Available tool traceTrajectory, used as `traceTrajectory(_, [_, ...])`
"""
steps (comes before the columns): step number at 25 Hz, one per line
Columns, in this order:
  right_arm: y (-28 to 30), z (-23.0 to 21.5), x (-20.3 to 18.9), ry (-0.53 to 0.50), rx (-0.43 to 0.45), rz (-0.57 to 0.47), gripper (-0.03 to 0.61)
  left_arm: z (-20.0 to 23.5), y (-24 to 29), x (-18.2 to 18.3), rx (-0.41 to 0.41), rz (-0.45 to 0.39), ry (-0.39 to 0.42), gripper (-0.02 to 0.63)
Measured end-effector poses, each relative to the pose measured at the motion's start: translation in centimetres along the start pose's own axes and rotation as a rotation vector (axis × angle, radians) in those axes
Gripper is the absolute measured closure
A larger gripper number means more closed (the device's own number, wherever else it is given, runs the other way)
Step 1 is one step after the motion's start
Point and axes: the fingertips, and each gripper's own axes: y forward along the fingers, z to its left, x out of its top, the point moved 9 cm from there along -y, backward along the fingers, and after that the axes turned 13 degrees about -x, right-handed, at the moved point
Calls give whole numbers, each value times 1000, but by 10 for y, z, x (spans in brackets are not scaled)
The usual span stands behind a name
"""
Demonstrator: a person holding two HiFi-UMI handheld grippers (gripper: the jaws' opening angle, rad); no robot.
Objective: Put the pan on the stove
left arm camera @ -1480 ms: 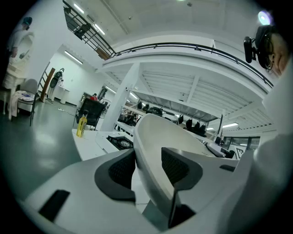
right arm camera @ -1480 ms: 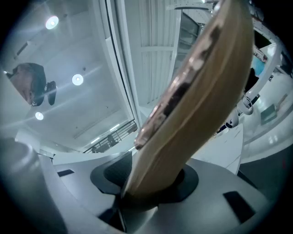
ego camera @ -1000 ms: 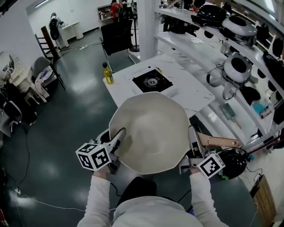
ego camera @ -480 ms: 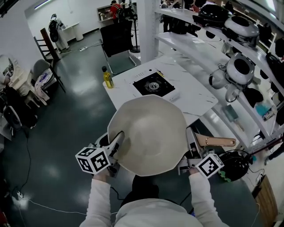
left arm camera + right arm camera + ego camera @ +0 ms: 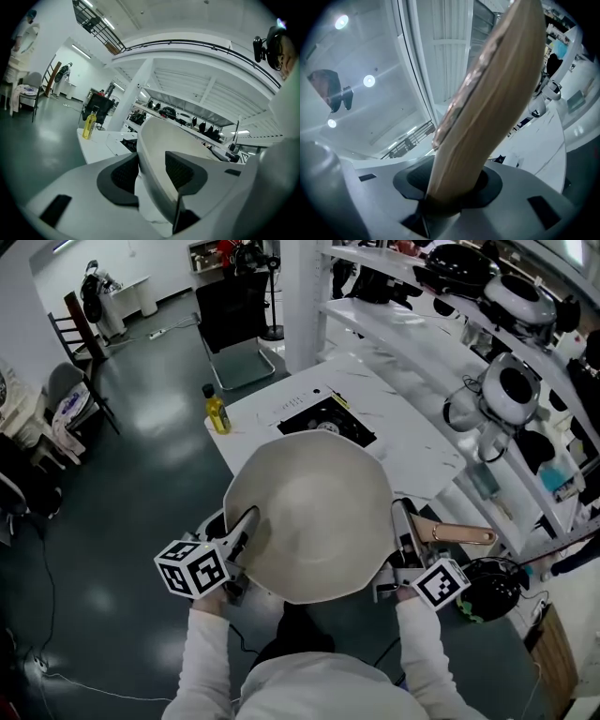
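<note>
I hold a big white pan (image 5: 309, 517) in the air between both grippers, just short of the white table (image 5: 412, 451). My left gripper (image 5: 246, 538) is shut on the pan's left rim (image 5: 159, 140), one pad inside and one outside. My right gripper (image 5: 405, 549) is shut on the pan's wooden handle (image 5: 459, 535), which fills the right gripper view (image 5: 497, 93). The black stove (image 5: 333, 416) lies on the table just beyond the pan's far rim, which hides its near edge.
A yellow bottle (image 5: 216, 411) stands at the table's left corner. White shelves (image 5: 441, 343) with helmets and round white devices run along the right. A dark chair (image 5: 230, 320) stands behind the table. A black round device (image 5: 487, 587) sits low at the right.
The pan, still held by both grippers, has come closer to the table; its far rim now overlaps the stove's near edge.
</note>
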Motion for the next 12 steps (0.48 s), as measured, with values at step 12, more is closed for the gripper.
traceTrajectory(12, [79,-4,-6,-8,-93,-47,405,82,68,46,-89,59,-3,431])
